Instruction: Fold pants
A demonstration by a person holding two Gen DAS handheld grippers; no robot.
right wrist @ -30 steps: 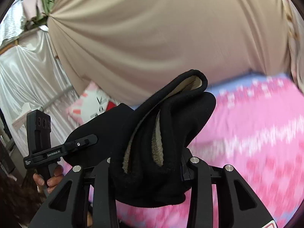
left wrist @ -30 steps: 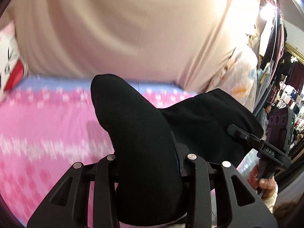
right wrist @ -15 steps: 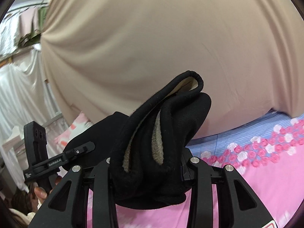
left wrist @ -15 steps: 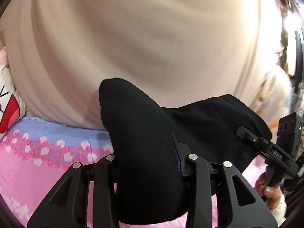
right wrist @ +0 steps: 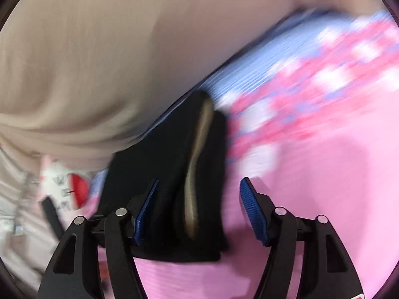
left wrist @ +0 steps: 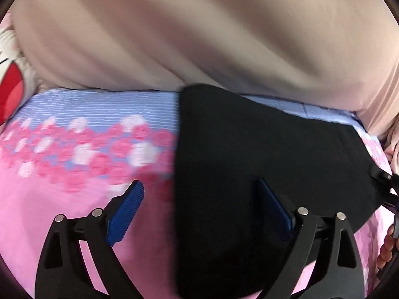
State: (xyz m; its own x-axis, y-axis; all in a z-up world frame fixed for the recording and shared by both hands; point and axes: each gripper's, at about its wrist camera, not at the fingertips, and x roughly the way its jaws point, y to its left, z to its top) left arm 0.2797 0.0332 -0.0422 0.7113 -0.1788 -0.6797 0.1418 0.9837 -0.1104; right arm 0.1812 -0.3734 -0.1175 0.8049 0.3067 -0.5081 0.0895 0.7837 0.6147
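Lying on the pink bedsheet (left wrist: 62, 199), the black pants (left wrist: 249, 162) are resting released. Both the left gripper (left wrist: 199, 196) and right gripper (right wrist: 198, 194) are gaping wide, gripping nothing.

left wrist view: you look forward from just behind the left gripper (left wrist: 199, 191), between its blue ribbed finger pads (left wrist: 126, 214), low and close over the pink flowered bedsheet (left wrist: 49, 199), facing the beige draped curtain (left wrist: 199, 37).
right wrist view: you look from just behind the right gripper (right wrist: 199, 194), tilted, low over the same bedsheet (right wrist: 324, 174); heavy motion blur.
shared: both views show the black fleece-lined pants (left wrist: 249, 162) (right wrist: 174, 174), the curtain (right wrist: 99, 49), the sheet's blue striped edge (left wrist: 99, 104) (right wrist: 249, 69) and the white-and-red cartoon pillow (left wrist: 10, 74) (right wrist: 72, 186).
cross view: the other gripper's black tip shows at your left view's right edge (left wrist: 384, 182).
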